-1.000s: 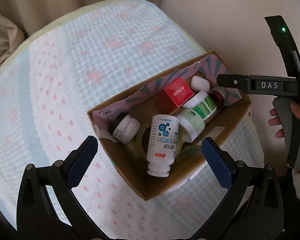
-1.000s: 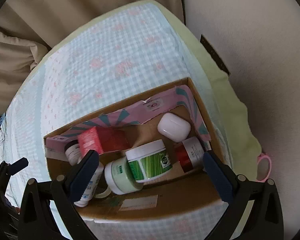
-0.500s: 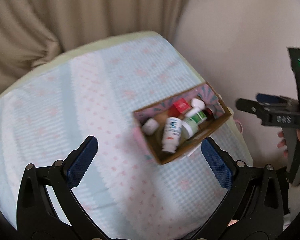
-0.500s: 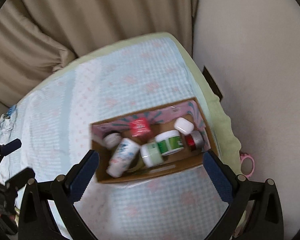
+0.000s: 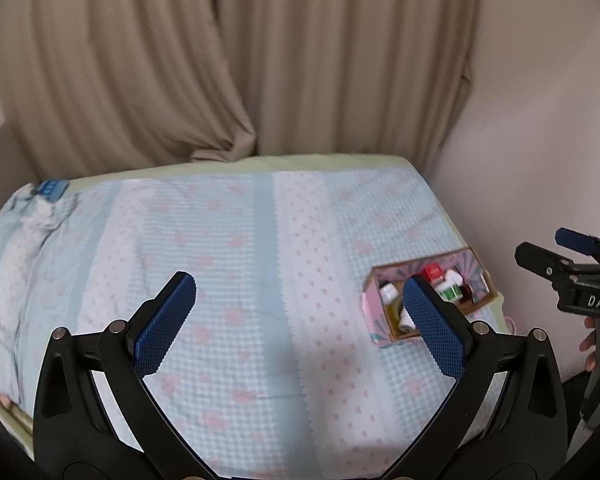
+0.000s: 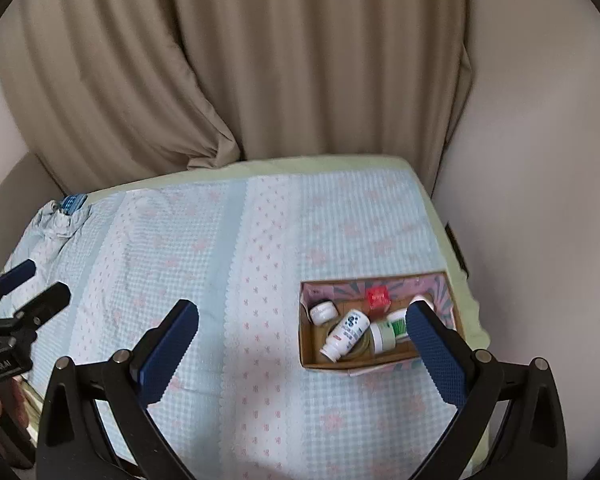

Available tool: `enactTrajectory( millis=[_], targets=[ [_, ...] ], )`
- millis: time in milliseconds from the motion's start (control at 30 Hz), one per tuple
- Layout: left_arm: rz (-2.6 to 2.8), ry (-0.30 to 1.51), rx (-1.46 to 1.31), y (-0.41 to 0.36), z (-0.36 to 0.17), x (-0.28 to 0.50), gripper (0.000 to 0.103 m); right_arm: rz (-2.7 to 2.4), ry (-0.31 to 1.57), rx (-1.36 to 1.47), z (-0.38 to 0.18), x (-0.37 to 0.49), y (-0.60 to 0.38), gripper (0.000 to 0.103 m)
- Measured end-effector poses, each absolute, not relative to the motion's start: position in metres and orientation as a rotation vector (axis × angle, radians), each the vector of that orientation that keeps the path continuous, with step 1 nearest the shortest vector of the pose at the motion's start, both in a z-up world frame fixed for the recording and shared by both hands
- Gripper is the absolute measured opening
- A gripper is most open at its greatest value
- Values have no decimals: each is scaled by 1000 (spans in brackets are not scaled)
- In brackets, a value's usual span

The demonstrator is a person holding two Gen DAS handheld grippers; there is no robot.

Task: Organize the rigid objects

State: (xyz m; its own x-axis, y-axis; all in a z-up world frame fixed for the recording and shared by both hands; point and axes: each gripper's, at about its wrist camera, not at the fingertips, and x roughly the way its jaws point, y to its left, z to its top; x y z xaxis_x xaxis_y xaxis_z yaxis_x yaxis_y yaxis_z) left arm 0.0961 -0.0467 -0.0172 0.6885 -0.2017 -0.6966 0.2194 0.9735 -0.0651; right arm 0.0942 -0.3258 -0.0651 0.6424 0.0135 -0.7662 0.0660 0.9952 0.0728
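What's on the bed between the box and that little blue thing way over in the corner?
Nothing. In the right wrist view, only bare patterned blanket stretches from the box to the blue thing; the left wrist view shows the same.

We log: bedspread (image 6: pixel 228 248) bare from 9 to 1 o'clock, open passage. Cardboard box (image 6: pixel 312 356) at 3 o'clock, crowded with white bottle (image 6: pixel 346 334) and jars. Wall (image 6: pixel 540 200) close beside box; curtain (image 6: pixel 260 60) bounds 12 o'clock.

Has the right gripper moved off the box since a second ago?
Yes. The right gripper has pulled back and up: the cardboard box now looks much smaller on the bed cover.
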Motion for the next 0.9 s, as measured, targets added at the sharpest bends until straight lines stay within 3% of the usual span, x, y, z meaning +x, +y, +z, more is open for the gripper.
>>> enactTrajectory(
  millis=[900],
  targets=[
    [-203, 698, 35, -24, -13, 62, 103, -55, 765, 51, -54, 59, -286, 103]
  ],
)
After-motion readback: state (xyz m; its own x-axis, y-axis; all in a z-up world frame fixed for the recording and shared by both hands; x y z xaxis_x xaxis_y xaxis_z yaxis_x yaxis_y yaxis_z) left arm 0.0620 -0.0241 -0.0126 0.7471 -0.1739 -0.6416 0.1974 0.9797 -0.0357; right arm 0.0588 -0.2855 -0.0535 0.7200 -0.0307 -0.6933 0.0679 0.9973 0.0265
